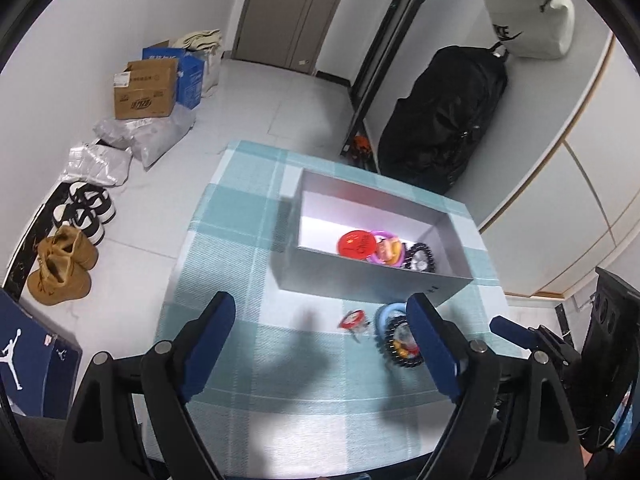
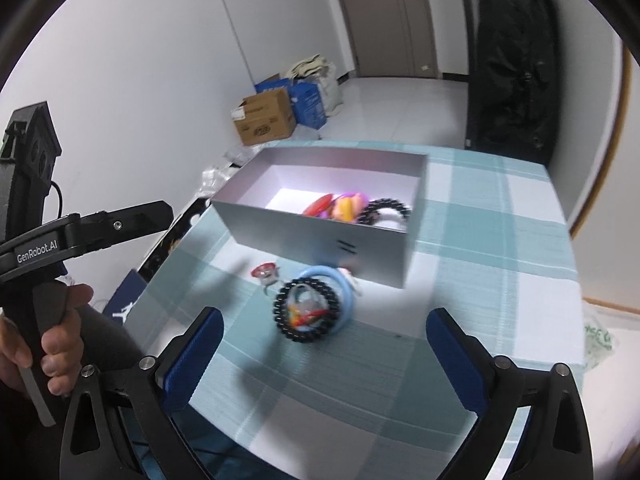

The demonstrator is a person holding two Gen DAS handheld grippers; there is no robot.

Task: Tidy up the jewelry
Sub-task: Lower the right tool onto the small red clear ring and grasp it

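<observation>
A surface covered in a teal and white checked cloth [image 1: 240,264] stands in a white-walled room with pale floor tiles. On it sits an open grey rectangular cardboard box [image 1: 360,280] holding a red round disc [image 1: 356,244], a purple ring and a black beaded bracelet [image 1: 422,256]. Just in front of the box, on the cloth, lie another black beaded bracelet [image 2: 306,312], overlapping a light blue plastic bangle [image 2: 344,284], and a small red-topped ring [image 2: 265,271]. The left gripper [image 1: 320,344] and right gripper [image 2: 324,356] both hover above the cloth, blue-padded fingers spread wide and holding nothing. Beyond, the floor carries brown cardboard boxes [image 1: 146,88], tan boots [image 1: 64,268] and a black duffel bag [image 1: 444,116] near a grey door [image 1: 288,8].
</observation>
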